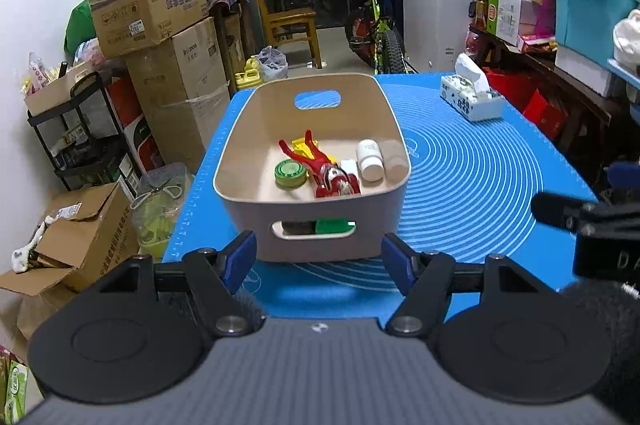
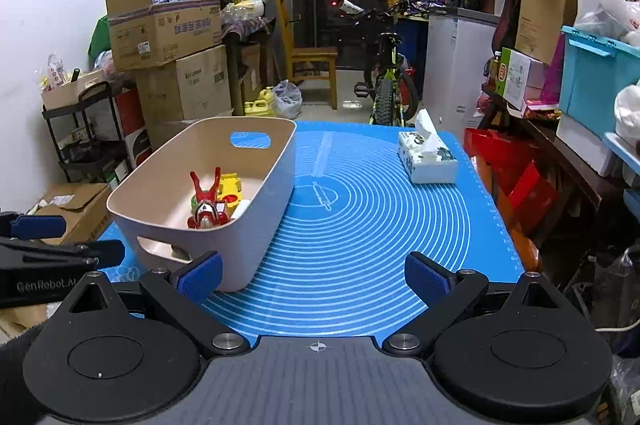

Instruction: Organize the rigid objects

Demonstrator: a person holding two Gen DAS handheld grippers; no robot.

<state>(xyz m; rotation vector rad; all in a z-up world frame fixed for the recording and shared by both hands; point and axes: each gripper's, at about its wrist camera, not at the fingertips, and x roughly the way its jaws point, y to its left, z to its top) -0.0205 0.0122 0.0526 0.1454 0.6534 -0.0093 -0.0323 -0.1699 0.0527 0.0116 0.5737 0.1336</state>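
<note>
A beige bin (image 1: 240, 153) (image 2: 276, 165) stands on the blue mat (image 1: 480, 185) (image 2: 360, 225). Inside it lie a red toy figure (image 1: 324, 169) (image 2: 206, 209), a yellow toy (image 1: 302, 147) (image 2: 231, 185), a green round tin (image 1: 290, 173), a white bottle (image 1: 370, 159) and a green object seen through the near handle slot (image 1: 334, 226). My left gripper (image 1: 318, 259) is open and empty, just in front of the bin's near wall. My right gripper (image 2: 314, 273) is open and empty, over the mat to the right of the bin.
A tissue box (image 1: 472, 97) (image 2: 427, 157) sits at the mat's far right. Cardboard boxes (image 1: 160, 37) and a black rack (image 1: 80, 137) stand left of the table. A bicycle (image 2: 386, 81), a chair (image 2: 308, 61) and cluttered shelves (image 2: 580, 97) lie beyond and to the right.
</note>
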